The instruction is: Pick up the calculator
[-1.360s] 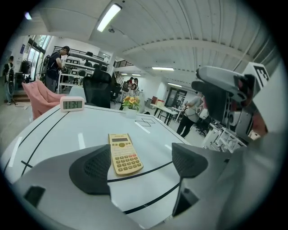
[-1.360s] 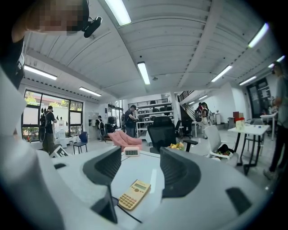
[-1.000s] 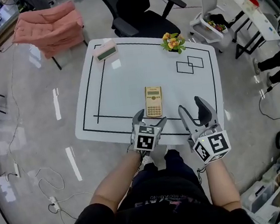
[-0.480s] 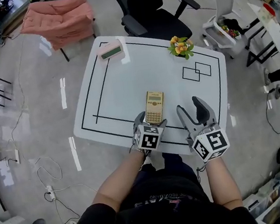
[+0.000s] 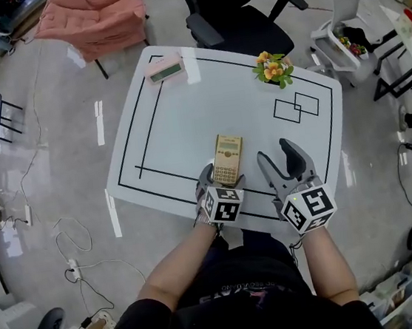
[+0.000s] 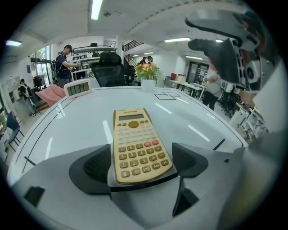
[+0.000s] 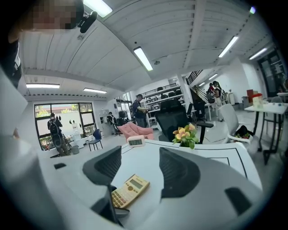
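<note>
Calculator [image 5: 228,159] [image 6: 138,143], cream-yellow with a small display at its far end, lies flat on the white table [image 5: 178,119], close to the near edge and about midway along it. The left gripper [image 5: 222,177] [image 6: 141,161] is low at that near edge with its jaws spread to either side of the calculator's near end. In the left gripper view the keypad end sits squarely between the two dark pads. The right-hand pad [image 6: 191,158] is up against the calculator's corner, while a thin strip of white shows between the left-hand pad [image 6: 92,167] and the calculator's edge. The jaws are not clamped on it, and the calculator still rests on the tabletop.

The right gripper [image 5: 274,152] [image 7: 140,168] is just to the right of the calculator, over the same near part of the table. Its jaws are wide apart with nothing between them. In the right gripper view the calculator [image 7: 130,191] lies low and to the left, partly behind the left-hand jaw.

At the table's far left corner is a pink digital clock [image 5: 163,70] [image 6: 77,88]. Toward the far right is a small pot of orange and yellow flowers [image 5: 272,68] [image 7: 186,134]. A black office chair [image 5: 241,22] is beyond the far edge.
</note>
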